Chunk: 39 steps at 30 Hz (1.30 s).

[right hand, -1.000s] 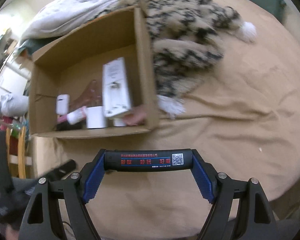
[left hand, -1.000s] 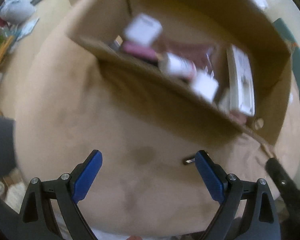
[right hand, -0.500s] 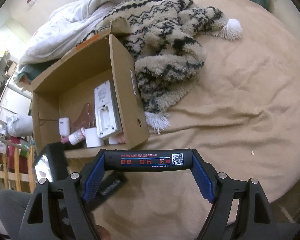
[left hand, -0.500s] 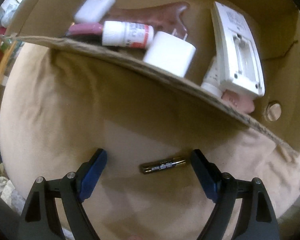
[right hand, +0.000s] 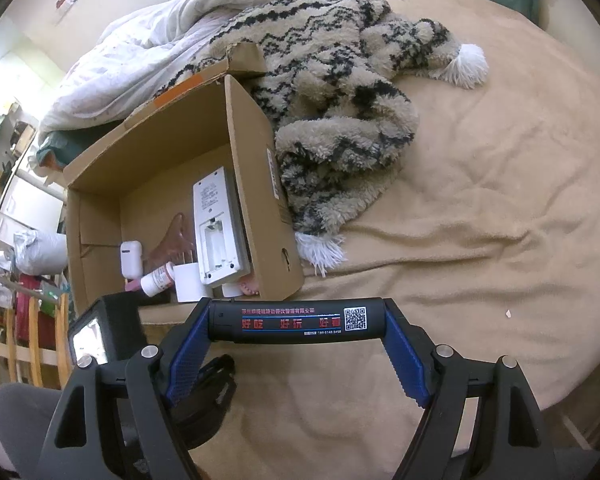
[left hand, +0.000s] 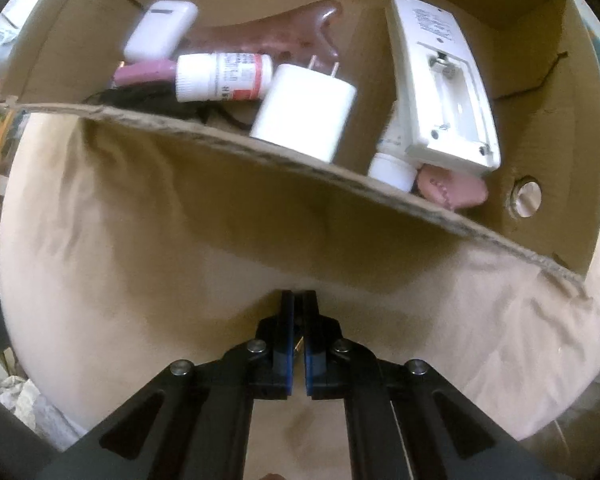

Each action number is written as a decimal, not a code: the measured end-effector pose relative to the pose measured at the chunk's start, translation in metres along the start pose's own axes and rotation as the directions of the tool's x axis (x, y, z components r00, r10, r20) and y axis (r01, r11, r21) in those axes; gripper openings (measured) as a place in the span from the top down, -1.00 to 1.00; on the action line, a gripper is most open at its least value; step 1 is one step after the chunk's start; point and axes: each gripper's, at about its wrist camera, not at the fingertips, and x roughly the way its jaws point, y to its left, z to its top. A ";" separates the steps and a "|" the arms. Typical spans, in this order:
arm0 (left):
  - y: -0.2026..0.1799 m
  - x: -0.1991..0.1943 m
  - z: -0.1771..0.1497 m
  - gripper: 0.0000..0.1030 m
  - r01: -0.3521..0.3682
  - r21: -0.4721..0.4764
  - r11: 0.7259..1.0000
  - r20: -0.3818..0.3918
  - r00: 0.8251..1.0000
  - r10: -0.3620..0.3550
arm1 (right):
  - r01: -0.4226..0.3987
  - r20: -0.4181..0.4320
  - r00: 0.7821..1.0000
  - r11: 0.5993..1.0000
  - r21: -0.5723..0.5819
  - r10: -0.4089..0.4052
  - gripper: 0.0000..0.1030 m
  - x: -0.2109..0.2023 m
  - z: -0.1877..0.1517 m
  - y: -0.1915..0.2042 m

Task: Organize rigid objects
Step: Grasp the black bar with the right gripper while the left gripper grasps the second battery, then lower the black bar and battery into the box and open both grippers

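One black cylinder [right hand: 296, 320], red lettering

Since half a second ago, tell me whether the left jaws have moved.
Yes. The left gripper has just closed its jaws to the middle, where the battery lay, below the cardboard box edge.

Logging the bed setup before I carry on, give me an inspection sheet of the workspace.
Surface: tan blanket, rumpled.
Job's things: cardboard box holding remote, white charger, pill bottle, earbud case.
Clutter: patterned fleece, white duvet.
Grippers: left gripper just closed, shut, something slim between its pads; right gripper shut on black tube.
Cables: possibly a dark cord in the box.
Surroundings: wooden rails beside the bed.
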 end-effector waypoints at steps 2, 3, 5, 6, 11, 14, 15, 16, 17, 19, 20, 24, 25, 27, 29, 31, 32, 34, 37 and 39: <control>0.013 -0.001 0.003 0.94 0.001 0.009 1.000 0.006 1.000 -0.001 | 0.005 0.000 1.000 1.000 -0.004 -0.005 -0.66 0.001 0.000 0.001; 0.017 -0.003 0.003 0.96 0.009 0.011 1.000 0.002 1.000 -0.009 | 0.007 0.000 1.000 1.000 -0.005 -0.007 -0.66 0.001 0.000 0.001; 0.022 -0.004 0.005 0.97 0.038 0.024 0.999 -0.003 0.999 -0.038 | 0.015 0.000 1.000 1.000 -0.004 -0.015 -0.66 0.002 0.000 0.001; 0.026 -0.005 0.006 0.97 0.058 0.030 0.998 -0.001 0.998 -0.058 | 0.019 0.000 1.000 1.000 -0.004 -0.019 -0.66 0.002 0.000 0.001; 0.068 -0.016 0.023 0.97 0.176 0.020 0.984 0.014 0.984 -0.176 | 0.023 0.009 1.000 1.000 -0.004 -0.023 -0.66 0.000 -0.001 0.001; 0.091 -0.020 0.033 0.97 0.218 0.009 0.976 0.011 0.976 -0.218 | 0.026 0.017 1.000 1.000 -0.012 -0.026 -0.66 -0.002 -0.001 0.004; 0.096 -0.019 0.034 0.97 0.229 0.006 0.973 -0.010 0.973 -0.229 | 0.027 0.013 1.000 1.000 -0.014 -0.027 -0.66 0.000 -0.001 0.005; 0.100 -0.017 0.035 0.97 0.234 0.002 0.972 -0.030 0.972 -0.233 | 0.030 0.007 1.000 0.999 -0.017 -0.030 -0.66 0.002 -0.001 0.006; 0.104 -0.017 0.034 0.97 0.232 0.006 0.973 -0.039 0.972 -0.231 | 0.032 0.002 0.999 0.999 -0.020 -0.032 -0.66 0.003 -0.001 0.007; 0.104 -0.017 0.033 0.68 0.236 0.044 0.971 -0.039 0.971 -0.234 | 0.035 -0.004 0.999 0.999 -0.033 -0.035 -0.66 0.006 -0.002 0.010; 0.104 -0.018 0.026 0.49 0.234 0.070 0.970 -0.043 0.972 -0.232 | 0.039 -0.003 0.999 0.998 -0.041 -0.040 -0.66 0.006 -0.002 0.012; 0.079 -0.020 -0.010 -0.13 0.257 0.185 0.949 -0.093 0.966 -0.243 | 0.049 -0.006 0.999 0.997 -0.059 -0.050 -0.66 0.008 -0.004 0.016; 0.074 -0.018 -0.014 -0.10 0.249 0.212 0.945 -0.099 0.967 -0.233 | 0.054 -0.007 0.998 0.997 -0.063 -0.054 -0.66 0.009 -0.004 0.015; 0.059 -0.015 -0.023 0.27 0.211 0.274 0.938 -0.116 0.976 -0.185 | 0.057 -0.012 0.998 0.996 -0.064 -0.058 -0.66 0.010 -0.004 0.015; 0.056 -0.011 -0.027 0.44 0.165 0.316 0.934 -0.110 0.984 -0.137 | 0.060 -0.017 0.998 0.996 -0.064 -0.061 -0.66 0.011 -0.004 0.014; 0.056 -0.012 -0.027 0.82 0.140 0.342 0.929 -0.094 0.989 -0.114 | 0.062 -0.022 0.998 0.996 -0.065 -0.064 -0.66 0.012 -0.004 0.014; 0.056 -0.012 -0.025 0.82 0.138 0.349 0.927 -0.093 0.989 -0.112 | 0.062 -0.025 0.998 0.996 -0.065 -0.064 -0.66 0.013 -0.004 0.014; 0.061 -0.013 -0.022 0.82 0.141 0.349 0.927 -0.099 0.989 -0.114 | 0.057 -0.027 0.998 0.996 -0.066 -0.059 -0.66 0.013 -0.003 0.015; 0.077 -0.020 -0.016 0.82 0.100 0.356 0.929 -0.059 0.995 -0.084 | 0.048 -0.021 0.999 0.996 -0.070 -0.050 -0.66 0.012 -0.003 0.018; 0.093 -0.035 -0.009 0.82 0.082 0.352 0.933 -0.021 0.997 -0.079 | 0.038 -0.014 0.999 0.997 -0.069 -0.039 -0.66 0.009 -0.002 0.020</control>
